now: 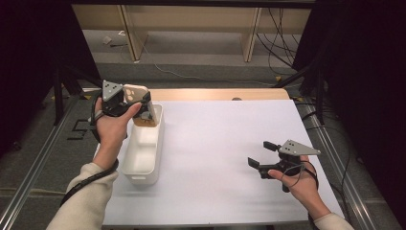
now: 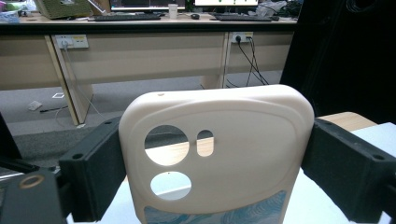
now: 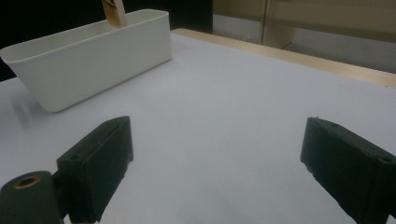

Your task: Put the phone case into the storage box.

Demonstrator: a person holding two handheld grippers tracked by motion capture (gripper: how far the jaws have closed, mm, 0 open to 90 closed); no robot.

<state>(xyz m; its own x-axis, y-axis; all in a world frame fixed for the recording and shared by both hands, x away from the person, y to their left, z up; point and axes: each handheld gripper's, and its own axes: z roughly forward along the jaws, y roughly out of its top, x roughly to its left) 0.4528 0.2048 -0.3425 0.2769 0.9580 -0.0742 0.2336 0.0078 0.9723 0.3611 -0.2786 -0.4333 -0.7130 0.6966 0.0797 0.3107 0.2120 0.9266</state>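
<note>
Left gripper (image 2: 215, 158) clamps a cream phone case (image 2: 219, 154), no readable writing, over the white bin (image 1: 143, 158) at left; right gripper (image 3: 215, 163) gapes wide, lower right.

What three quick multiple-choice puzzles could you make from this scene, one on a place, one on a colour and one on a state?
1. Where is the phone case?
A. Flat on the white sheet
B. Between the jaws of the left tool, above the far end of the bin
C. In the right tool

2. What colour is the bin?
A. White
B. Red
C. Black

3. How does the right tool stand?
A. Clamped on the bin
C. Clamped on a pen
B. Open, with nothing between its jaws

Answers: 1 B, the left gripper view has both black jaws pressing on the case's sides; 2 A, its walls are white in the high view; 3 B, bare white sheet lies between the spread jaws.
</note>
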